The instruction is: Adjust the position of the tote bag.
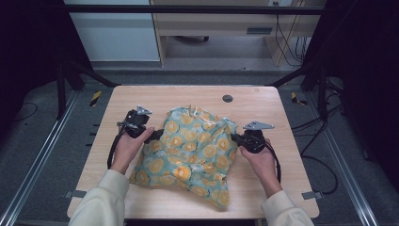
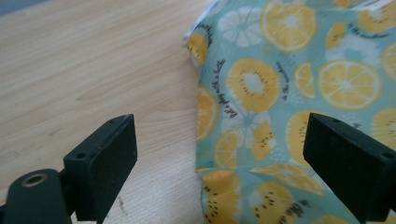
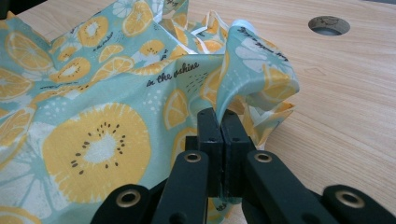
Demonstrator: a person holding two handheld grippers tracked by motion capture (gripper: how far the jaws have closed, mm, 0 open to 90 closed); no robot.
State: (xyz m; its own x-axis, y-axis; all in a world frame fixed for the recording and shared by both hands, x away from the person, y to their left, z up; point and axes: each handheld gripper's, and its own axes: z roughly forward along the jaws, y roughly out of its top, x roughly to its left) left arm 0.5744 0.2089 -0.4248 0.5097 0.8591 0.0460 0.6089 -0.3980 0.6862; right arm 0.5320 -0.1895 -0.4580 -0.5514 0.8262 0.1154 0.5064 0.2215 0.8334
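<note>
A teal cloth printed with orange and kiwi slices (image 1: pixel 195 150) lies crumpled in the middle of the wooden table (image 1: pixel 155 96). My right gripper (image 1: pixel 234 137) is at its right edge, shut on a raised fold of the cloth (image 3: pixel 247 79); in the right gripper view (image 3: pixel 222 122) the black jaws pinch the fabric between them. My left gripper (image 1: pixel 159 133) is at the cloth's left edge. In the left gripper view (image 2: pixel 219 158) its jaws stand wide open, one pad over bare wood, the other over the cloth (image 2: pixel 289 93), with the cloth's edge between them.
A round grommet hole (image 1: pixel 227 98) sits in the table near its far edge, also in the right gripper view (image 3: pixel 329 24). Bare wood surrounds the cloth on all sides. Metal rails and cables run along the floor beside the table.
</note>
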